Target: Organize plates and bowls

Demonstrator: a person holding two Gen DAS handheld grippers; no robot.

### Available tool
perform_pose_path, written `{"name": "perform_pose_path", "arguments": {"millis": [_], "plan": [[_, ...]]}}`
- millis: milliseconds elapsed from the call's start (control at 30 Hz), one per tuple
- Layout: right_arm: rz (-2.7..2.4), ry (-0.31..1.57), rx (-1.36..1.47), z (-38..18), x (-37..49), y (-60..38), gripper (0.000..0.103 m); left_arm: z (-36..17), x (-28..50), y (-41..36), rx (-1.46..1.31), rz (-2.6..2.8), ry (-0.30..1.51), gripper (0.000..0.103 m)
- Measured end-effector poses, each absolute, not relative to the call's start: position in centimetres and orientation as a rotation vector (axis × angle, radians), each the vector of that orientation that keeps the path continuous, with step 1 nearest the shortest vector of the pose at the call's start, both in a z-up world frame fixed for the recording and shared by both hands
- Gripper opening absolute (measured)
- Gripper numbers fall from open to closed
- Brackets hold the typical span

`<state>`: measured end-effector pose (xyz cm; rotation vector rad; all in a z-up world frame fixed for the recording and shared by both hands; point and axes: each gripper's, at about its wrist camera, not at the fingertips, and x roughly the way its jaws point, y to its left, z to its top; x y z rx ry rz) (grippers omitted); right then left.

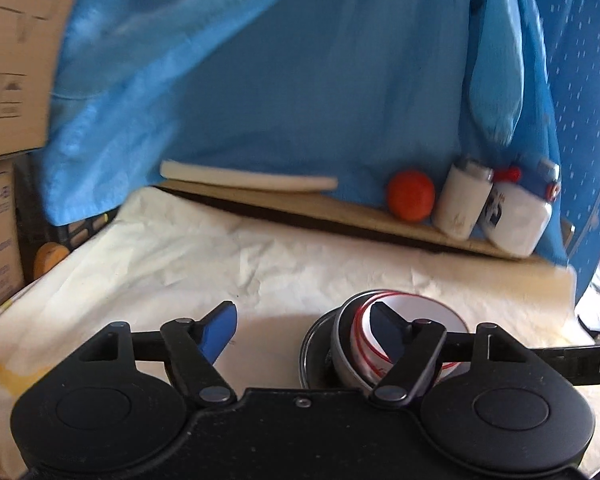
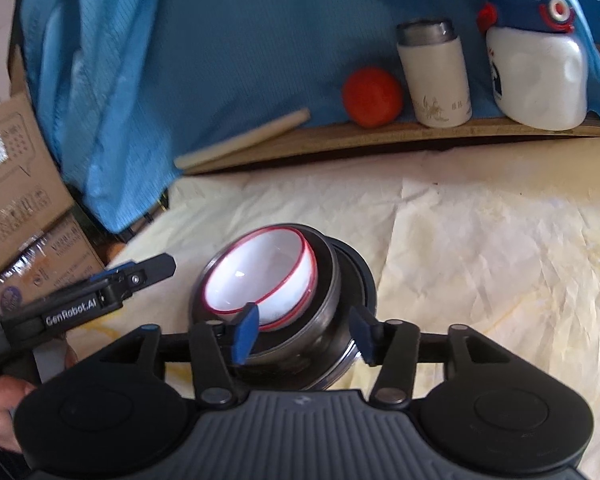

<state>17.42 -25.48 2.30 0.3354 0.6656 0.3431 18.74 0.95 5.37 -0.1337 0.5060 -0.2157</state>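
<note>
Crumpled cream paper covers the counter [image 2: 480,240], blue cloth behind. Item: white red-rimmed bowl [image 2: 256,276] nested in a grey metal bowl [image 2: 328,276] on a dark plate [image 2: 362,268], near the front edge. Right gripper [image 2: 306,330]: jaws wide, straddling the stack's near side, nothing clamped. Left gripper [image 1: 302,330]: jaws wide, empty, stack toward its right finger. Only the right view shows the bowl's empty inside.

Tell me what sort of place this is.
Probably a makeshift home or storeroom workspace: a table under crumpled cream paper, blue cloth backdrop, stacked cardboard boxes, and a white thermos flask on a wooden ledge.
</note>
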Motion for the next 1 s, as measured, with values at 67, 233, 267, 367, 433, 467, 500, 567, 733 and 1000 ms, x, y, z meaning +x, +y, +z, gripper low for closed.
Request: {"name": "perform_pose_path", "arguments": {"millis": [67,233,267,367,433,467,500,567,733,1000], "plan": [[0.344,0.628,0.339,2.2,16.5,-25.6,0.067,5.4,17.7,0.9,-0.135,-0.207,0.471,0.085],[0.336,0.517,0.334,2.2,14.1,-25.7,0.082,5.4,15.4,0.3,-0.111,-0.191,0.417,0.097],[0.333,0.491,0.333,2.2,13.6,-25.8,0.086,5.3,14.9,0.2,-0.112,-0.191,0.408,0.099],[0.325,0.430,0.324,2.1,12.1,-25.9,0.092,5.0,13.7,0.0,-0.110,-0.187,0.389,0.100],[0.319,0.392,0.323,2.0,11.2,-25.9,0.097,4.8,12.9,-0.2,-0.109,-0.181,0.376,0.102],[0.317,0.374,0.323,1.9,10.7,-26.0,0.100,4.7,12.5,-0.3,-0.109,-0.180,0.373,0.102],[0.316,0.351,0.319,1.8,10.2,-26.0,0.102,4.6,12.2,-0.4,-0.109,-0.179,0.372,0.102],[0.319,0.320,0.303,1.8,9.2,-25.9,0.103,4.4,11.6,-0.5,-0.114,-0.178,0.369,0.102],[0.320,0.254,0.233,1.8,6.7,-25.3,0.103,3.7,10.2,-0.3,-0.130,-0.180,0.361,0.102],[0.282,0.132,0.155,1.1,2.8,-24.0,0.103,2.8,7.7,0.2,-0.139,-0.145,0.334,0.102]]}}
